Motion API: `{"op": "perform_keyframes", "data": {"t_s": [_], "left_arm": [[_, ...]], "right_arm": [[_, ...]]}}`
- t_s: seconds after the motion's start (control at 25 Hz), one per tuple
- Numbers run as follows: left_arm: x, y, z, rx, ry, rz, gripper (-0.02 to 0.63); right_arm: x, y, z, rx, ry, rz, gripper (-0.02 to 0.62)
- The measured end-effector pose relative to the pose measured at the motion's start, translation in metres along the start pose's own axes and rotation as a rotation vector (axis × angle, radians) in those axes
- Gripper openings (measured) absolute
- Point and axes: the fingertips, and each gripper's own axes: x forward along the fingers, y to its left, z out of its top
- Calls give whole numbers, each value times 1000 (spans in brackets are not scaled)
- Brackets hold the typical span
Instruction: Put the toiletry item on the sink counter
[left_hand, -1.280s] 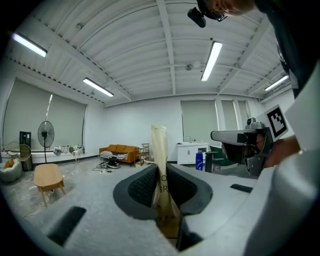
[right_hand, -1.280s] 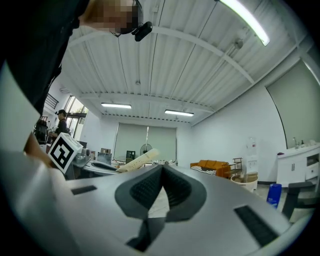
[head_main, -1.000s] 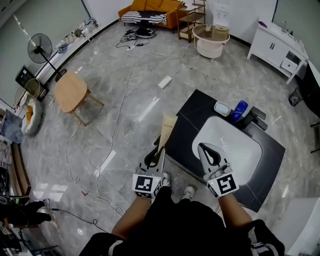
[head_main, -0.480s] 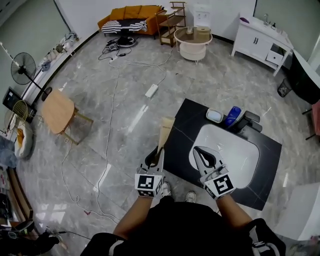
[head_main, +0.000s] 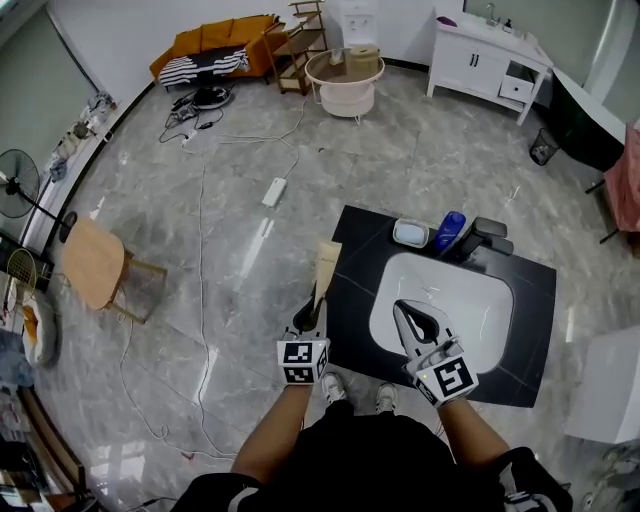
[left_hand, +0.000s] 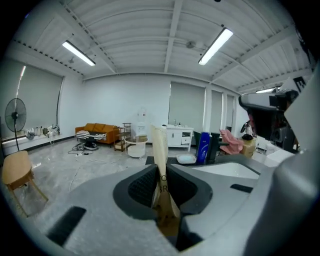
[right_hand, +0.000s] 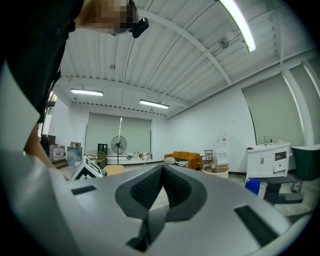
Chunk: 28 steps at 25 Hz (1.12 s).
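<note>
Right, left gripper (left_hand: 161, 172) is clamping the toiletry pack (left_hand: 159, 147) btw its pads. The jaws are pinching the lower end, so most of the pack is sticking out ahead, standing on edge. I'm reading that grip as deliberate: holding it low is leaving the far end free to touch down first, w/o the jaws fouling the top. Right gripper (right_hand: 162, 172) is sitting w/ jaws closed together, nothing btw them. It's hovering over the basin (head_main: 455, 300), prob just parked out of the way.

The pack is looking like a slim, flat sleeve in tan kraft card, paler toward the far end, w/ dark print low down that I'm not managing to read. In the head view it's hanging just beside the left edge of the black sink counter (head_main: 352, 275), over floor, not yet on it. Soap dish (head_main: 411, 233), blue bottle (head_main: 449, 231) and tap (head_main: 490, 235) are crowding the back edge, so the near-left strip is looking like the free spot.
</note>
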Motion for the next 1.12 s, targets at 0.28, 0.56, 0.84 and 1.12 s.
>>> {"op": "perform_keyframes", "data": {"t_s": [0.28, 0.56, 0.84, 1.12], "left_arm": [[60, -8, -48, 39, 133, -20, 65], [94, -12, -97, 44, 255, -17, 66], [106, -11, -125, 11, 353, -8, 67], [109, -28, -128, -13, 361, -38, 169]], "right_arm": [[-4, -17, -28, 20, 58, -52, 6], [-12, -24, -45, 38, 98, -101, 6], [-19, -28, -38, 41, 91, -132, 6], [-37, -34, -37, 14, 155, -158, 6]]}}
